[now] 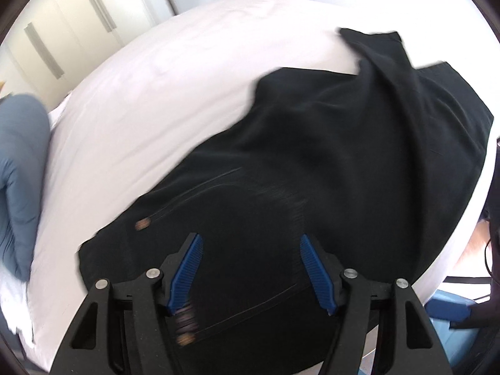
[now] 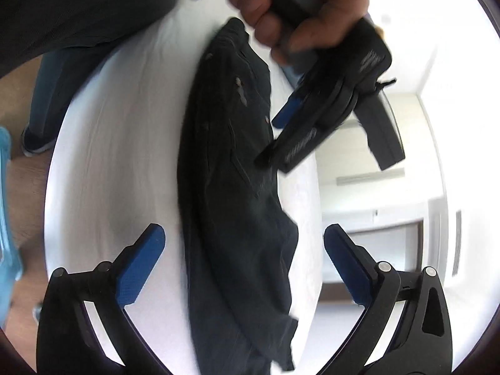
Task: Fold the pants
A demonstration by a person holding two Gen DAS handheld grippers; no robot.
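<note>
Pants: black pants lay spread on the white bed, filling the centre and right of my left wrist view; one part was folded over at upper right.
Left claw: I saw the left gripper with jaws apart above the waist area, nothing between the blue pads.
Right claw: the right gripper stood wide open, the fabric below it, not pinched.
Hand: a hand held the left tool at upper centre of the right wrist view.

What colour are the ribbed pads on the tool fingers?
Blue ribbed pads, clearest in the left wrist view.
</note>
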